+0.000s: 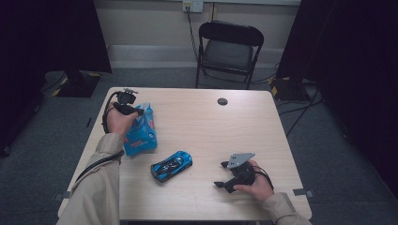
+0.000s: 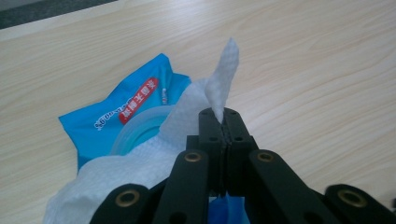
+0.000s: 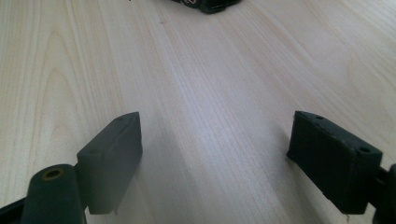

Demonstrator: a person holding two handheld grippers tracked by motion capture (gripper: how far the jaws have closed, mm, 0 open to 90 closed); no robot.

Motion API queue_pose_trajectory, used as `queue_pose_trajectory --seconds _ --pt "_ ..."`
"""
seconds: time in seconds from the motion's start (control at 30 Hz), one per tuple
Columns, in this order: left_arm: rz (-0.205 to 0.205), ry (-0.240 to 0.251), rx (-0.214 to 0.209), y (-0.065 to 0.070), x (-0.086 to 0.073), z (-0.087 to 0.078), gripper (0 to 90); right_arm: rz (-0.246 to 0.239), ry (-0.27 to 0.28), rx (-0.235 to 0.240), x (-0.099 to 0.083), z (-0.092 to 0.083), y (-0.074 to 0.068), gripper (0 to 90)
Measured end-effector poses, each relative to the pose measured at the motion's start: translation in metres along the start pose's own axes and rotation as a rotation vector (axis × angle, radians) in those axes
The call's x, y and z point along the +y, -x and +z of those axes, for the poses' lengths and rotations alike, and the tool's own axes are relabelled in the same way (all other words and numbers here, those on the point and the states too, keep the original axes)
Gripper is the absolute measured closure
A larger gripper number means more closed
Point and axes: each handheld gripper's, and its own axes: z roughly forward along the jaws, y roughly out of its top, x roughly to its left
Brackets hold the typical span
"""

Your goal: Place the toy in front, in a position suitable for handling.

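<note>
Right, the left gripper is clamped tight on a white wipe, jaws pressed flat together with the tip of the sheet poking up above them. Below the jaws the rest of the wipe spreads down in a soft fold toward the blue wipe pack, so it looks only part of the way out. The round opening of the pack shows just beside the sheet. In the high view the left gripper sits at the top of the wipe pack, which lies near the left edge of the table.

Over on the other side, the right gripper is spread wide and grasping nothing, just bare wood grain between its jaws. From above, the right gripper rests low near the front edge, pointing toward the blue toy car, which lies in the middle front of the table, well apart from the pack and a little way from those open jaws.

So where are we? The pinch on the wipe is done, I'd say. What is left, by my reading: draw the sheet fully clear of the pack, and then quite possibly bring it over to the car. The car looks untouched so far, and the right gripper seems to be waiting its turn.
</note>
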Motion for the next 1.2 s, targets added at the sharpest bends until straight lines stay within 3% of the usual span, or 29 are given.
queue_pose_trajectory --seconds 0.13,0.27,1.2 --pt "-0.014 0.037 -0.007 0.001 0.004 -0.011 89.0 -0.002 0.001 -0.001 0.0 0.0 0.0 16.6" --pt "0.012 0.041 -0.007 0.006 0.011 -0.021 89.2 -0.002 0.002 -0.001 0.0 0.0 0.0 16.6" --pt "0.035 0.091 -0.071 0.031 0.034 -0.035 89.4 0.0 0.0 0.001 0.0 0.0 0.0 16.5"
